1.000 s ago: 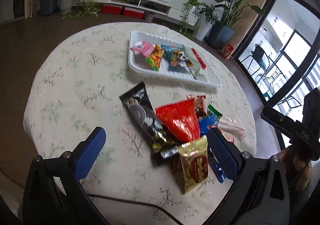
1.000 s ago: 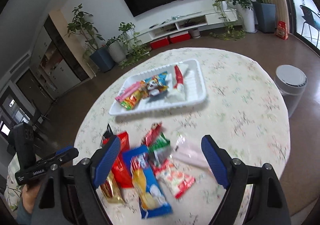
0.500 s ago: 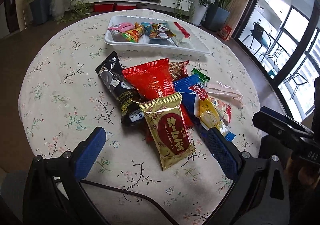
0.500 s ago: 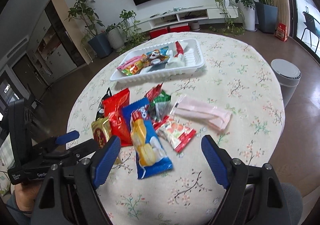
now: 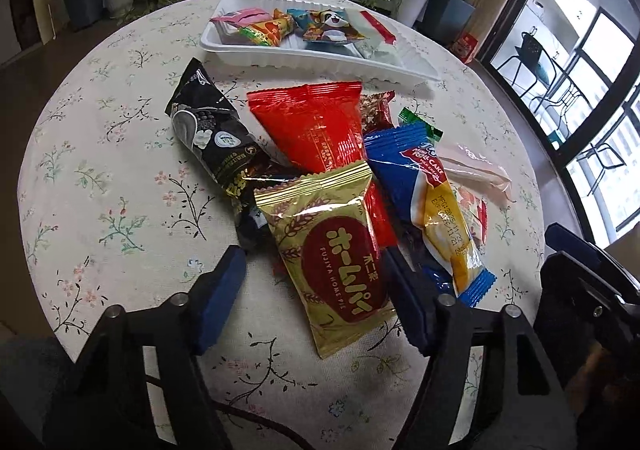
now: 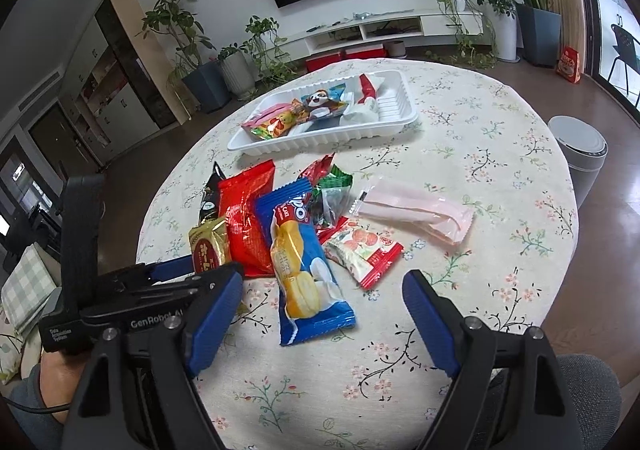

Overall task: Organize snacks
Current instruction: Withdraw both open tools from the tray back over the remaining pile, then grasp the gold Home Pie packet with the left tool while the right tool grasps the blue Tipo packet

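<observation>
A gold snack packet (image 5: 332,250) lies at the near end of a pile of snacks on the round table. My left gripper (image 5: 312,266) straddles it, jaws closing; the left pad (image 5: 224,286) is still off the wrapper, so nothing is gripped. Beside it lie a red packet (image 5: 316,126), a black packet (image 5: 208,134) and a blue cake packet (image 5: 424,186). My right gripper (image 6: 324,282) hangs open above the near end of the blue cake packet (image 6: 300,262), holding nothing. A white tray (image 6: 320,142) at the far side holds several snacks.
A pink packet (image 6: 416,214) and a strawberry packet (image 6: 360,250) lie right of the pile. The floral tablecloth (image 5: 100,190) covers the table. A grey bin (image 6: 580,158) stands on the floor past the right edge. Potted plants and a TV unit line the far wall.
Both grippers came down and in toward the pile. The left jaws narrowed from wide open around the gold packet. The right gripper's opening stayed the same.
</observation>
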`<state>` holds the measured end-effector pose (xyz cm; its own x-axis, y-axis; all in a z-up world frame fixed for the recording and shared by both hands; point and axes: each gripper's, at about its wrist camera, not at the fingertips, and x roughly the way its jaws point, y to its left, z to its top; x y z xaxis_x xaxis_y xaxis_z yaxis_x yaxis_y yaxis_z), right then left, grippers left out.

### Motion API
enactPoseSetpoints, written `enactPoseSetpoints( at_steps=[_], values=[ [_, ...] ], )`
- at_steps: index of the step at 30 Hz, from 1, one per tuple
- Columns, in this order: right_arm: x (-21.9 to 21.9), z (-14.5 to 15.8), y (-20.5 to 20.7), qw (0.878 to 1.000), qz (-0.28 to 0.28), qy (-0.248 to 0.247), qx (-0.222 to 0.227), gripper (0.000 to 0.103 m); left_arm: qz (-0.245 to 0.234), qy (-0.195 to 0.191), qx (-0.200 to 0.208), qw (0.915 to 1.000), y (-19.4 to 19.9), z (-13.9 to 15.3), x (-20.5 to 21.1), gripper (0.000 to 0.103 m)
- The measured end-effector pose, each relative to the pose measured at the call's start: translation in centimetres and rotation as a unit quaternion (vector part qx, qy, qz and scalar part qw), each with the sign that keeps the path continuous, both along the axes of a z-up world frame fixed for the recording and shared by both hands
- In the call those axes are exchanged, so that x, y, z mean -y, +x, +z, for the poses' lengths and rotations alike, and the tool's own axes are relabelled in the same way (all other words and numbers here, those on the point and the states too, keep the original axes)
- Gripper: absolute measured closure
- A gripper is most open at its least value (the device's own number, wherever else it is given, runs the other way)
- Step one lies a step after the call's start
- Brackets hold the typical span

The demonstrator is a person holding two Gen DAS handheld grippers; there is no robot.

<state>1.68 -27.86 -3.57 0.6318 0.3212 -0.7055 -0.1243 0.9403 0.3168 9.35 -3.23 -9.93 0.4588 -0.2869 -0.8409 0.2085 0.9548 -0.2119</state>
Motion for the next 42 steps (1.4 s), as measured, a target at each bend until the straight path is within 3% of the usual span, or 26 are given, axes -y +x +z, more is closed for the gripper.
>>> enactPoseSetpoints(
  at_steps=[3, 12, 28, 35, 42],
  values=[
    [0.0, 0.1, 0.0, 1.0, 0.002, 0.0, 0.001, 0.019, -0.006, -0.008, -0.001, 1.0, 0.1, -0.1, 0.0, 0.06],
    [-0.3, 0.1, -0.2, 1.0, 0.008, -0.009, 0.0, 0.023, -0.027, -0.02, 0.009, 0.9994, -0.6, 0.5, -0.5, 0.074],
    [-1.8, -0.1, 0.4, 0.998, 0.023, -0.056, -0.006, 0.028, -0.063, -0.034, 0.002, 0.9974, -2.0, 1.3, -2.0, 0.075],
    [-3.6, -0.6, 2.3, 0.994, 0.075, -0.077, -0.025, 0.041, -0.056, -0.037, 0.003, 0.9977, -2.4, 2.0, -4.0, 0.075],
    [-4.8, -2.3, 4.7, 0.99, 0.096, -0.078, -0.063, 0.044, -0.041, -0.046, 0.008, 0.998, -1.8, 2.3, -6.1, 0.075]
  ],
)
